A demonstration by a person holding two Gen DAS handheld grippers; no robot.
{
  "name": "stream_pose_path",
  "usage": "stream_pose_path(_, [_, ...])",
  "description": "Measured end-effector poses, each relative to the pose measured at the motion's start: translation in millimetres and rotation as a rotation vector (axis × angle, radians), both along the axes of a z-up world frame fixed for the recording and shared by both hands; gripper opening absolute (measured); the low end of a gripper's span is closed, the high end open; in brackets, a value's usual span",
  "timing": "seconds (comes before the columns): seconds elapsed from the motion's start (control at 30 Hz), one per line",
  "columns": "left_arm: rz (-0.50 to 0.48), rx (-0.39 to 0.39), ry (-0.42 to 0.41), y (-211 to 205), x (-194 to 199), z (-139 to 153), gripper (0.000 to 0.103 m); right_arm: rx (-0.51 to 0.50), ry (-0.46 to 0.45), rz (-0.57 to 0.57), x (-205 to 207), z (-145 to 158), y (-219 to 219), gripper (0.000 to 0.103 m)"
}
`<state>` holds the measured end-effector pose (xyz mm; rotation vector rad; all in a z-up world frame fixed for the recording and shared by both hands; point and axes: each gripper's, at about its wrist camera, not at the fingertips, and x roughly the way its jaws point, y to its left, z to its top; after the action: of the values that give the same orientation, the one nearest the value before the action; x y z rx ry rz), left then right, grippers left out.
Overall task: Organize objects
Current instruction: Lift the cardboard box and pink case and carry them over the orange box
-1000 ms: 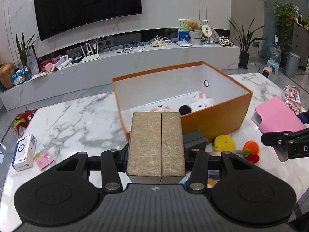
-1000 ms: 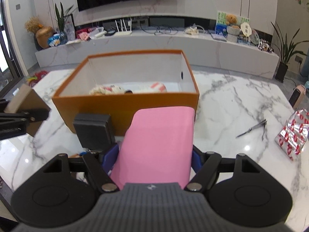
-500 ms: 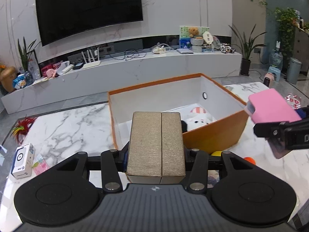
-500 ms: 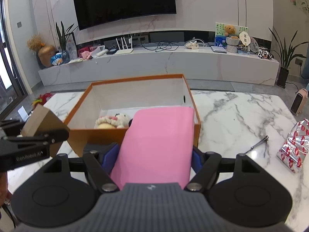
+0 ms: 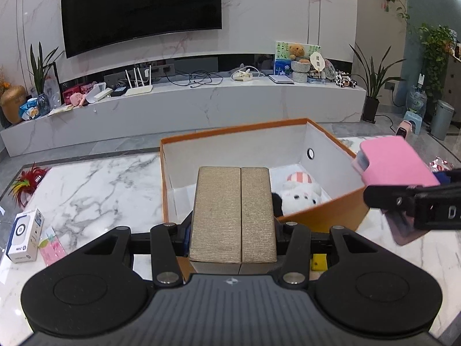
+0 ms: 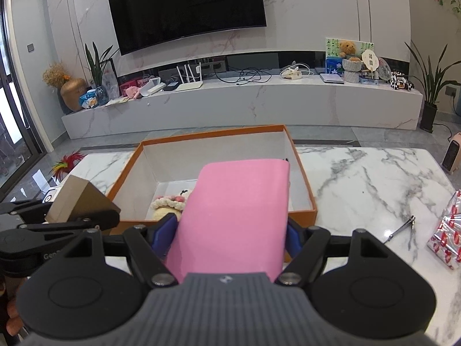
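Both loads have risen from counter level and moved in over the orange box [image 5: 322, 217] within the last second, so the drop into it looks close. The left hand-held gripper [image 5: 233, 216] is clamped on a tan block [image 5: 233, 213], whose far end now covers the box's near-left floor in the left wrist view; a second ago it sat short of the near wall. The right hand-held gripper [image 6: 230, 219] is clamped on a pink block [image 6: 233, 213], held over the box's near wall at 6 o'clock in its own view, with the far end reaching above the white floor. From the left camera the pink block [image 5: 394, 161] hangs at 3 o'clock, beside the box's right wall.

Inside the box lie a white plush toy [image 5: 299, 193] and a cream knitted toy [image 6: 170, 204], leaving bare floor toward 12 o'clock. The marble counter [image 6: 368, 178] carries nail clippers [image 6: 403, 226] and a foil packet [image 6: 446, 239] at 3 o'clock, not yet collected.
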<state>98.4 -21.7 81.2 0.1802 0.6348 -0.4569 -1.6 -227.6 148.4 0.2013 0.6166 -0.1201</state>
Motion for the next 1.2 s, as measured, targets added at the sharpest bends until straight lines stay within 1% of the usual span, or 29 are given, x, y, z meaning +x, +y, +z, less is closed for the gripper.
stream_pose_path(0.13, [0.027, -0.012, -0.025, -8.1, 12.9, 8.9, 0.052, 0.023, -0.017, -0.010, 11.0, 5.6, -1.3, 0.076])
stream_pose_path(0.27, [0.051, -0.058, 0.010, -9.7, 28.7, 7.6, 0.052, 0.032, -0.019, -0.016, 22.0, 8.0, -4.1, 0.076])
stream_pose_path(0.47, [0.077, -0.061, 0.059, -14.7, 50.6, -5.9, 0.052, 0.029, 0.013, -0.017, 50.1, 0.1, -10.4, 0.076])
stream_pose_path(0.63, [0.094, -0.035, 0.059, -27.9, 72.5, -7.0, 0.052, 0.034, 0.033, -0.011, 80.2, -10.0, -14.8, 0.076])
stream_pose_path(0.73, [0.107, -0.034, 0.073, -36.5, 91.1, -6.9, 0.052, 0.042, 0.035, -0.007, 100.3, -16.0, -18.2, 0.076])
stream_pose_path(0.97, [0.122, -0.007, 0.153, -52.6, 135.8, -18.3, 0.052, 0.025, 0.072, 0.016, 160.1, -24.4, -32.3, 0.076])
stream_pose_path(1.1, [0.133, 0.013, 0.196, -57.0, 151.7, -28.9, 0.052, 0.031, 0.115, 0.037, 186.2, -32.9, -43.8, 0.076])
stream_pose_path(1.2, [0.153, 0.041, 0.242, -59.8, 163.6, -38.5, 0.052, 0.043, 0.166, 0.069, 205.3, -40.9, -49.8, 0.076])
